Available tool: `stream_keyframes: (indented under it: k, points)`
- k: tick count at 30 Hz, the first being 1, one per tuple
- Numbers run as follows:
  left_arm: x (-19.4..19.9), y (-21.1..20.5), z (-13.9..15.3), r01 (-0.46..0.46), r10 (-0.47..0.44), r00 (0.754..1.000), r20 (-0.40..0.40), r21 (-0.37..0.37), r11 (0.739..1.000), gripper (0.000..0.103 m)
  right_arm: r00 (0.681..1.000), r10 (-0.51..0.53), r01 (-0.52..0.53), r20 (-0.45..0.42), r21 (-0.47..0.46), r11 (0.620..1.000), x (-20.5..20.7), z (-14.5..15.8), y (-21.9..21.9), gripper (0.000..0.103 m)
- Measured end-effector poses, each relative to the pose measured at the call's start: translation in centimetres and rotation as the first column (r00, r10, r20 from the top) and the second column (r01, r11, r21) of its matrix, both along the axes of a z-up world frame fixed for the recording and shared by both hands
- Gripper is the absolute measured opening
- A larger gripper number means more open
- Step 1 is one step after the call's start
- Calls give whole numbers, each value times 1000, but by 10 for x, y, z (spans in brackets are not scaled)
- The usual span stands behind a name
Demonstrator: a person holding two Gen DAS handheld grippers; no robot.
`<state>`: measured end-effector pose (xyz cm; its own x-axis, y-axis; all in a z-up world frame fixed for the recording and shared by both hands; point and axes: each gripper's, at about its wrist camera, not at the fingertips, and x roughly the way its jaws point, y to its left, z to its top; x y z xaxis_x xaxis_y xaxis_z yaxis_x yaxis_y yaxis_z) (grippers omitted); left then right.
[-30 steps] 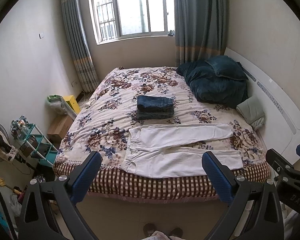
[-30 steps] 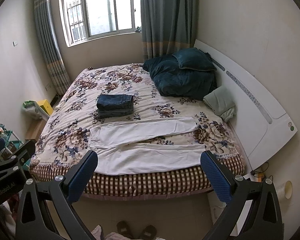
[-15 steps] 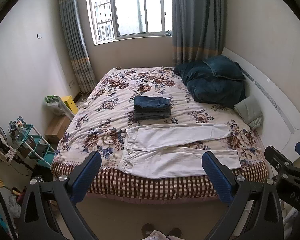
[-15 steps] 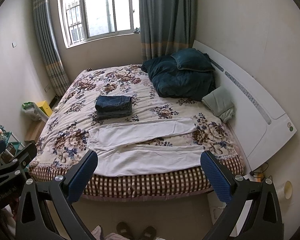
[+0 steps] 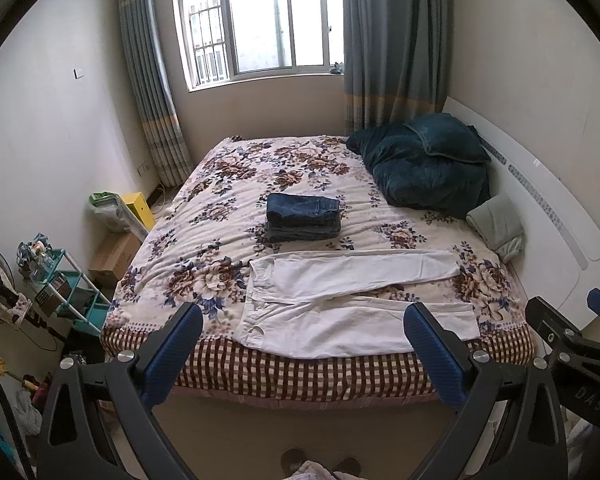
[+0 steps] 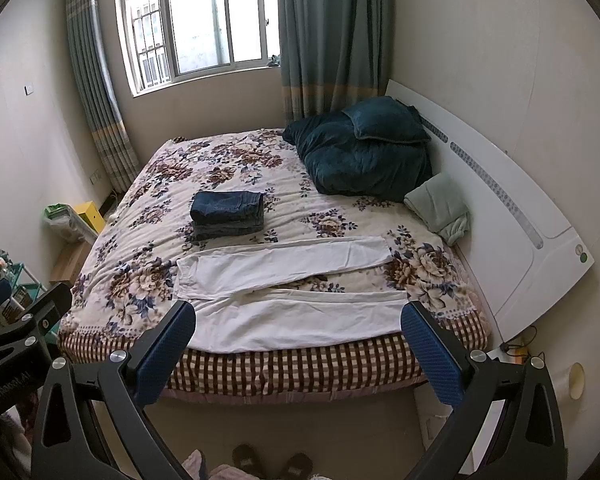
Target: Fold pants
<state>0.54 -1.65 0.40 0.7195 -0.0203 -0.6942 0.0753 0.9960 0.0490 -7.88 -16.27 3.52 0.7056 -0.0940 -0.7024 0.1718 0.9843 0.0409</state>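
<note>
White pants lie spread flat along the near edge of the floral bed, waistband to the left, legs pointing right; they also show in the right wrist view. My left gripper is open and empty, held back from the bed above the floor. My right gripper is open and empty too, at about the same distance. The right gripper's body shows at the right edge of the left wrist view.
A stack of folded jeans sits mid-bed behind the pants. A dark teal duvet with pillow and a folded green cloth lie by the white headboard. A teal shelf and boxes stand left of the bed.
Both grippers have drawn back slightly and shifted a little left; the bed appears a bit further away. The pants have not moved.
</note>
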Motion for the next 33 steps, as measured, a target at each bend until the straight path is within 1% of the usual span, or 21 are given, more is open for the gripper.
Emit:
stream_keyframes:
  k: [13,21,26,28,31,33]
  points:
    - [-1,-7,-2,0,0,1000,-8,-8,1000,103,1000,0,0,-4,2,1000,2,-3,-1,103]
    - [2,-9,-9,-26,25,999,-23,-20,999,103,1000,-8,8,-15,11,1000,5,-11,-4,103]
    - [16,-13,-20,-64,64,997,-39,-20,998,103,999,-8,9,-34,27,1000,19,-27,-15,103]
    - [24,-14,-27,-79,78,996,-48,-18,997,103,999,-7,9,-44,39,999,29,-40,-20,103]
    - [40,-13,-45,-106,105,992,-70,-2,994,103,998,-15,18,-66,47,999,47,-60,-25,103]
    - [56,-14,-59,-113,114,988,-101,13,993,103,996,-26,30,-88,52,998,61,-71,-31,103]
